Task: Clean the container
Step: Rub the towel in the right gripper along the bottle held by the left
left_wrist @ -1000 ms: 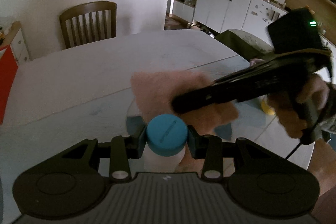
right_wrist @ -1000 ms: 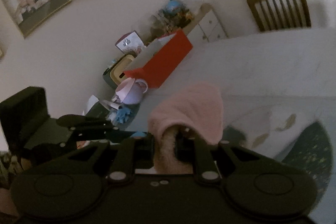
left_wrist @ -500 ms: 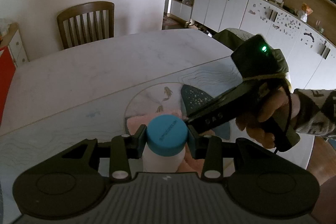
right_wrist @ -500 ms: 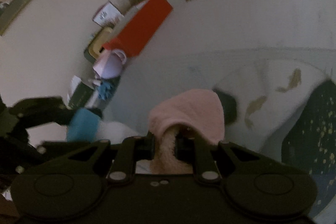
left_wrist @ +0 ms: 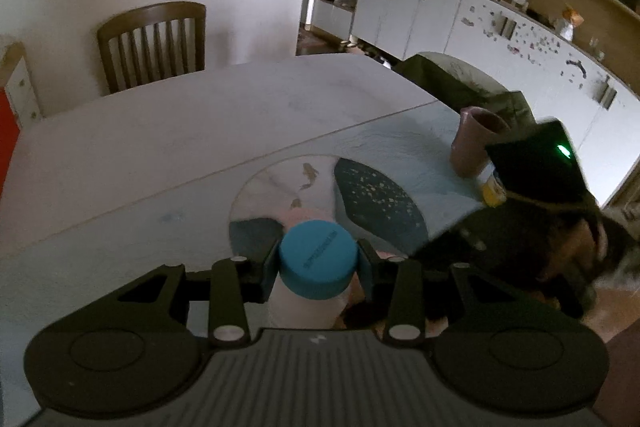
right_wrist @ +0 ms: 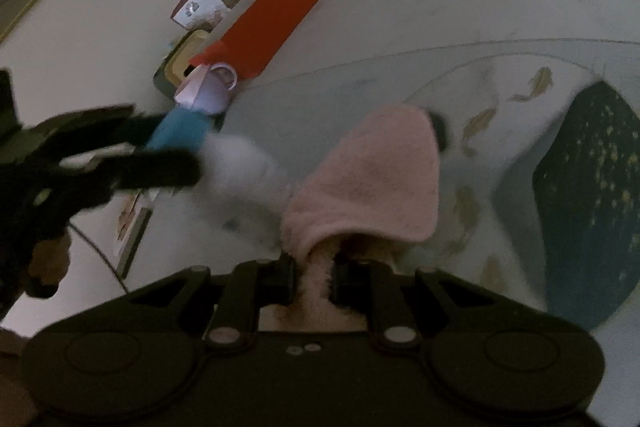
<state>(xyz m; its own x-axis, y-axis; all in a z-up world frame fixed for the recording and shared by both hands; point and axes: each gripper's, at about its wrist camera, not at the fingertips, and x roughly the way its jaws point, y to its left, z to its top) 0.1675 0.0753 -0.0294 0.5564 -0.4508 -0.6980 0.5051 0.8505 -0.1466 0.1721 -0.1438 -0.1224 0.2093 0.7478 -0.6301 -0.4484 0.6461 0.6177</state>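
A white container with a blue lid [left_wrist: 318, 263] stands between the jaws of my left gripper [left_wrist: 318, 269], which is shut on it just under the lid. In the right wrist view the same container [right_wrist: 240, 167] shows blurred at left, held tilted, with the left gripper [right_wrist: 132, 155] on its blue lid. My right gripper [right_wrist: 314, 277] is shut on a pink fluffy cloth [right_wrist: 372, 187], which hangs forward beside the container's white body. In the left wrist view the right gripper body [left_wrist: 532, 211] is low at right, its fingers hidden behind the container; a bit of pink cloth [left_wrist: 300, 217] peeks beyond the lid.
A placemat with fish and a dark blue patch [left_wrist: 376, 203] covers the table [left_wrist: 160, 147]. A brown cup [left_wrist: 476, 143] and a yellow item [left_wrist: 492, 189] stand at right. A red box [right_wrist: 264, 23] and a lilac mug [right_wrist: 214, 89] sit at the table's left; a wooden chair [left_wrist: 154, 43] stands behind.
My right gripper has come down from above the container to low beside it, carrying the pink cloth along. The brown cup is now uncovered. The left gripper and container stayed put.
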